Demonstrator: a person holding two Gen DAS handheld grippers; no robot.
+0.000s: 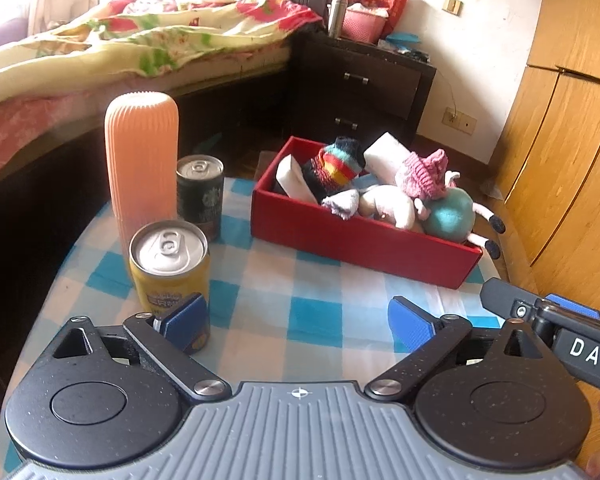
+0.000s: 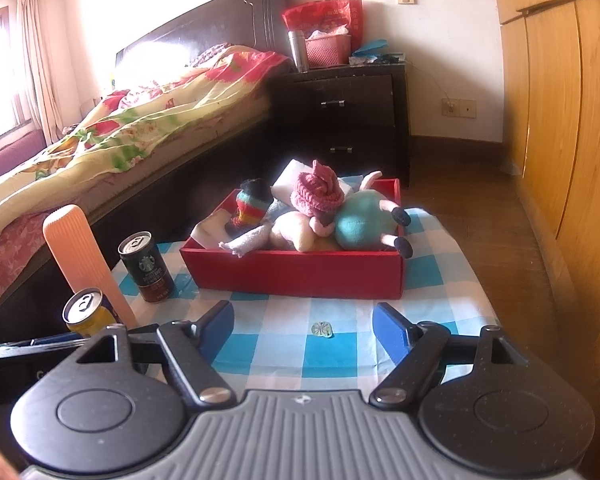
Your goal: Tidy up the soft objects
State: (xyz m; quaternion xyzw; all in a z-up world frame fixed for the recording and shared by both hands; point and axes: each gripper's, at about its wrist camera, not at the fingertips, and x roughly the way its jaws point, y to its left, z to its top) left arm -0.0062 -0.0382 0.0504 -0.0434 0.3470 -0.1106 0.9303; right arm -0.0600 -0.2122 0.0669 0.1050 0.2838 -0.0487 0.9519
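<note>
Looking at the red box (image 2: 296, 276) sitting mid-frame on the checkered worktop (image 2: 340, 344), stuffed with soft stuff: pink knit hat (image 2: 320, 192), teal plush (image 2: 360, 224), striped sock (image 2: 250, 208), white sponges (image 1: 384, 156). Hovering low in frame: left tool (image 1: 296, 320) spread wide with nothing between the pads, right tool (image 2: 303, 330) apart and gripping nothing too. Standing at left: orange ribbed vase (image 1: 142, 160), dark can (image 1: 200, 196), yellow can (image 1: 168, 264)

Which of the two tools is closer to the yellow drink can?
The left tool. Its left finger pad sits right beside the yellow can, apparently without gripping it. The right tool hovers open above the checked cloth, with the can off to its left.
</note>
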